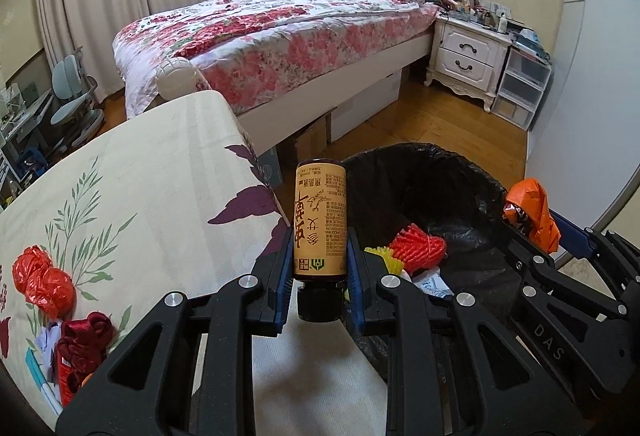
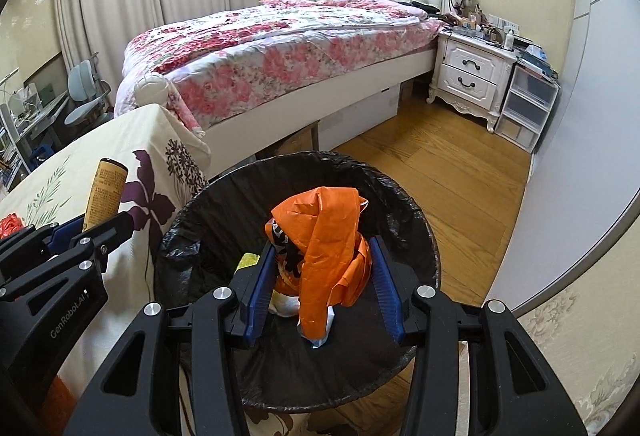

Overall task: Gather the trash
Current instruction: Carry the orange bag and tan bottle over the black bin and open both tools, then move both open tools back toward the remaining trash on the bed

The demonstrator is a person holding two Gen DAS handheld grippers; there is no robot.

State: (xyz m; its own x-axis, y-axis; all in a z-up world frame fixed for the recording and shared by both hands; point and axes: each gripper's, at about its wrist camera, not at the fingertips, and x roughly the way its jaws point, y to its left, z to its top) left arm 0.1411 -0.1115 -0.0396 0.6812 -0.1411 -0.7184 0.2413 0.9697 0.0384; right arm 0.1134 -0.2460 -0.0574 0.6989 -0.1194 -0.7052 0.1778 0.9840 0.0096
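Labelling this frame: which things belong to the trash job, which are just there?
Job:
- brown bottle in left gripper
- orange plastic wrapper in right gripper
- black-lined bin
- red bags on the tablecloth

Lying about:
- bed
- nightstand
- plastic drawers
- desk chair

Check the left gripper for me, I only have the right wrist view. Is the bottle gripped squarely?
Observer: Yes. The left gripper clamps the bottle on its label, with the black cap pointing back at the camera.
Operator: Right gripper has the orange bag over the bin. What's in there already?
Observer: A red foam net lies in it, with paper scraps beside it.
Operator: Anything left on the table?
Observer: Yes, a red plastic bag and a dark red wrapper lie on the table, left of the left gripper.
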